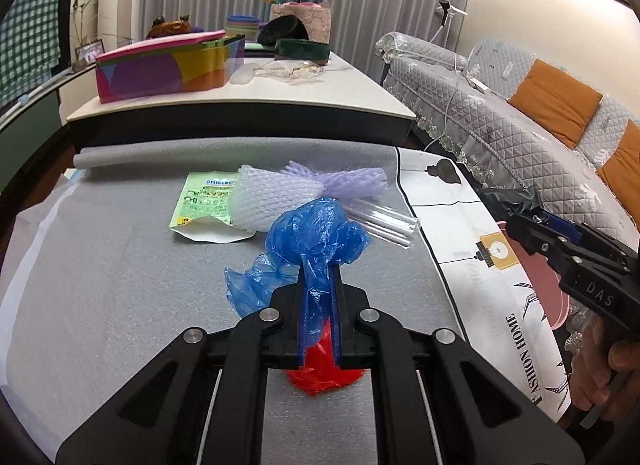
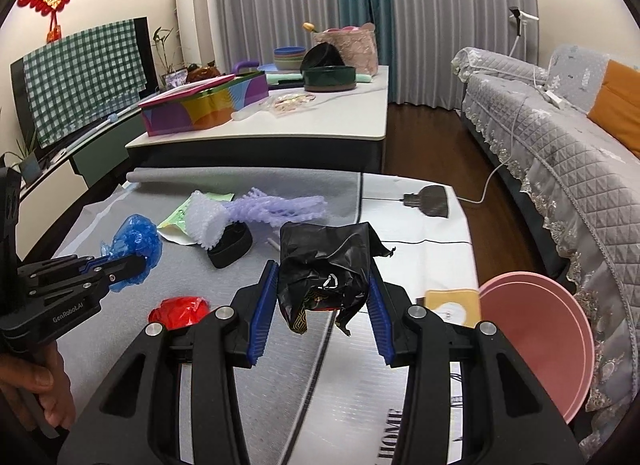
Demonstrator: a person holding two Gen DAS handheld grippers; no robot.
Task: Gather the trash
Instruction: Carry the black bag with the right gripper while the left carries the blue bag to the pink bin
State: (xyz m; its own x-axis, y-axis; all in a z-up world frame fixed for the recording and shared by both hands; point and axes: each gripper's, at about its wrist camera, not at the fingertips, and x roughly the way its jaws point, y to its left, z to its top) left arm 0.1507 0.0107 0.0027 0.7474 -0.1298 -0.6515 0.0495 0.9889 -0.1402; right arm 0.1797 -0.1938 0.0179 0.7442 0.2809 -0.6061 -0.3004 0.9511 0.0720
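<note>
Your left hand-held gripper (image 1: 319, 277) is clenched on the crumpled blue plastic bag (image 1: 316, 237), which is lifted above the grey mat (image 1: 120, 285); the bag's long axis runs along the fingers, bunched end pointing away from you toward the white foam net (image 1: 272, 197). Your right hand-held gripper (image 2: 322, 297) is grasping the crumpled black bag (image 2: 324, 265), with no clear long axis, a ragged tail hanging toward you. Relative to the blue plastic bag: the red plastic scrap (image 1: 324, 369) lies on the mat just under the left fingers; the white foam net sits right beyond it, with the green packet (image 1: 204, 201) partly beneath the net and the purple foam net (image 1: 352, 181) behind. The clear tubes (image 1: 384, 225) lie just beside it on the far right. A black band (image 2: 231, 247) rests against the white foam net. The pink bowl (image 2: 536, 341) stands at the desk's right edge, well apart.
</note>
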